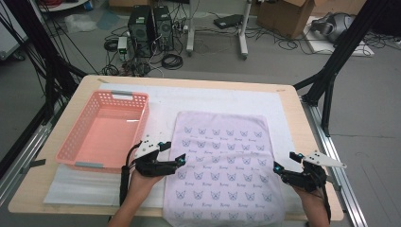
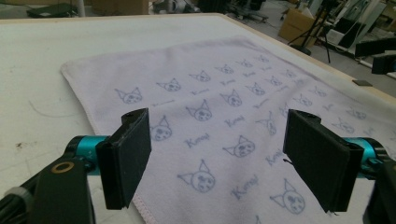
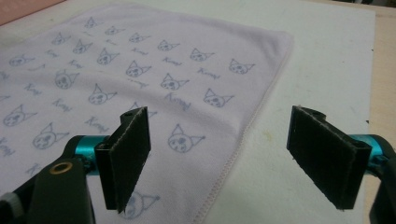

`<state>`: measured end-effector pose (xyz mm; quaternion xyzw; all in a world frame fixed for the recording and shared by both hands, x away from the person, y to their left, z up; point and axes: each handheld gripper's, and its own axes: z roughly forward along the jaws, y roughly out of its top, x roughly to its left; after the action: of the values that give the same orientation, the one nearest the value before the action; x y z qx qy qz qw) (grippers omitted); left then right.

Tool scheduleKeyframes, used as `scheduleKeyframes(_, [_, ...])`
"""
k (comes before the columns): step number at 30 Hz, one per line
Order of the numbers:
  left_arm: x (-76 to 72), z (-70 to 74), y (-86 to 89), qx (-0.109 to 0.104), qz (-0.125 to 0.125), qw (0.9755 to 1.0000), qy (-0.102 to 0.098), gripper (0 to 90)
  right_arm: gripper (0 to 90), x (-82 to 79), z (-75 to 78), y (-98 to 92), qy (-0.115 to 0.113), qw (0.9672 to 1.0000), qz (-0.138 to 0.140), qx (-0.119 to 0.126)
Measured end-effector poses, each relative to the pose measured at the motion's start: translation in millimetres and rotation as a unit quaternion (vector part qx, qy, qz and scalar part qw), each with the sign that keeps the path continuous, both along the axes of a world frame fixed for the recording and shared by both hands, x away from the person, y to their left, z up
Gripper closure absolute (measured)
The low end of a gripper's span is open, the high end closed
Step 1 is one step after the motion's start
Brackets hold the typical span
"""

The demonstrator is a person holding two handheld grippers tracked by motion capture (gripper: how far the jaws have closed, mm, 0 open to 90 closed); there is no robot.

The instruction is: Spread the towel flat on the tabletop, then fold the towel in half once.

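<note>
A pale lilac towel (image 1: 222,161) printed with small cat faces lies spread flat on the white mat, its near end hanging over the table's front edge. My left gripper (image 1: 174,155) hovers at the towel's left edge, jaws wide and open, nothing between them; in the left gripper view the towel (image 2: 224,112) stretches ahead under the left gripper (image 2: 224,158). My right gripper (image 1: 285,162) stands at the towel's right edge, also open and empty. In the right gripper view the right gripper (image 3: 219,158) straddles the hemmed edge of the towel (image 3: 140,70).
A pink plastic basket (image 1: 73,149) sits empty at the left of the table. A white mat (image 1: 208,97) covers most of the wooden tabletop (image 1: 298,113). Black frame legs, computers and cables stand on the floor beyond the table.
</note>
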<state>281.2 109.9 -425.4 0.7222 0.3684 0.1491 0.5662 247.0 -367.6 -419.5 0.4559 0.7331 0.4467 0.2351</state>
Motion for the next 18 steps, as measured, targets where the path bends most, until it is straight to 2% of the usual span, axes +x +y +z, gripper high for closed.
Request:
scheduleKeyframes(13, [4.7, -1.4, 3.6, 0.0, 0.014, 0.9999, 0.006, 24.2, 20.3, -0.1, -0.3, 0.0, 0.002, 1.0, 0.001, -0.001])
scheduleKeyframes(18, [11.9, -2.3, 3.7, -0.005, 0.018, 0.9997, 0.017, 24.5, 20.3, 4.3, -1.1, 0.9, 0.004, 1.0, 0.002, -0.001])
